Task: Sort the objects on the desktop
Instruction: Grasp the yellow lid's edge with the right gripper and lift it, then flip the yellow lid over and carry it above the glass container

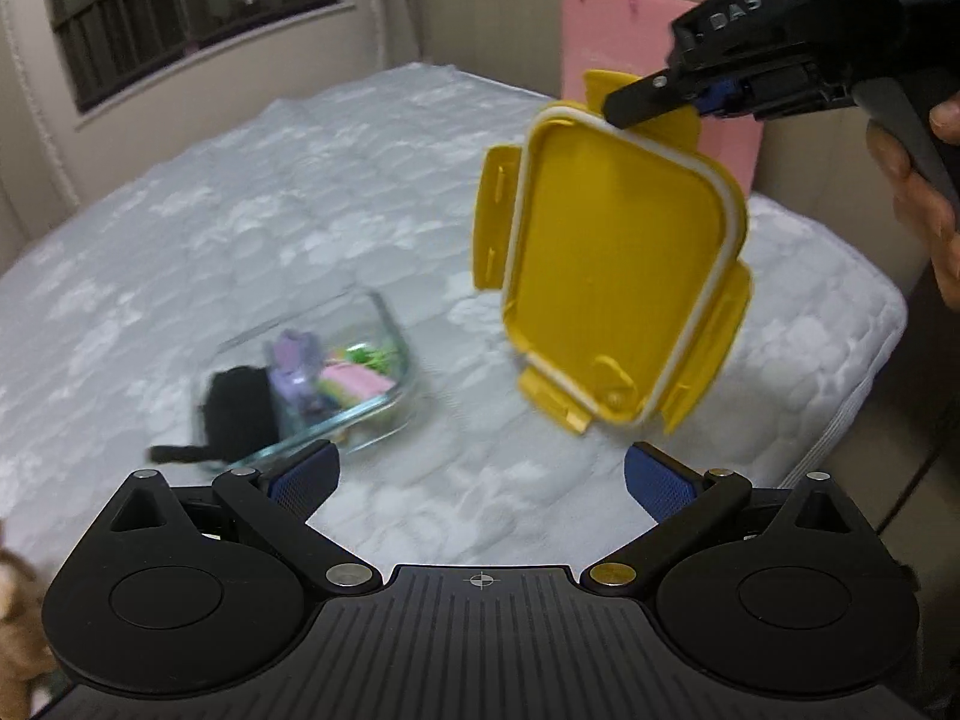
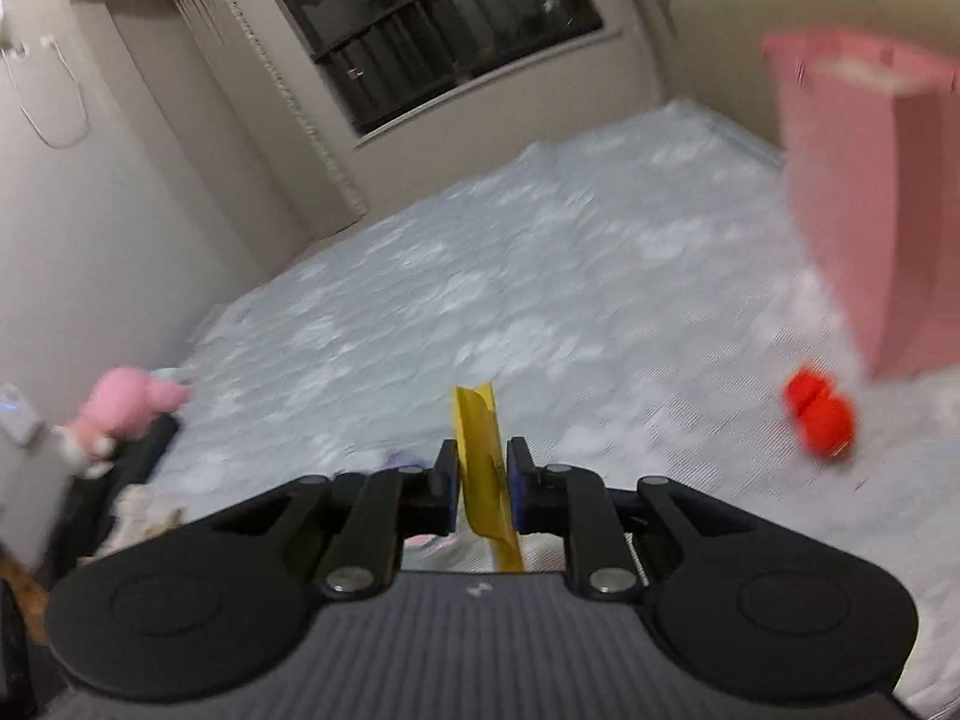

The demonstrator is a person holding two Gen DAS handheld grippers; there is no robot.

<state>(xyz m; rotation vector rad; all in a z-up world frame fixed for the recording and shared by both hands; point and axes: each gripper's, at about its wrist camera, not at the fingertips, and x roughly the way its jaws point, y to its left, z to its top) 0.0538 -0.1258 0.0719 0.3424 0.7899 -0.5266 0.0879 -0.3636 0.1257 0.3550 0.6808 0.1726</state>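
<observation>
White quilted mattress (image 1: 384, 192) carries a glass container (image 1: 336, 384) of small items near its front edge, while the right gripper (image 2: 483, 480) pinches the yellow lid (image 1: 618, 276) aloft by one flap and the left gripper (image 1: 480, 474) hangs spread and empty; next, probably, lowering the lid squarely onto the container.

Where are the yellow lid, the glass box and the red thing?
yellow lid (image 1: 612, 276): left wrist view, middle of its underside.
glass box (image 1: 384, 402): left wrist view, near wall.
red thing (image 2: 821, 414): right wrist view, its middle.
</observation>
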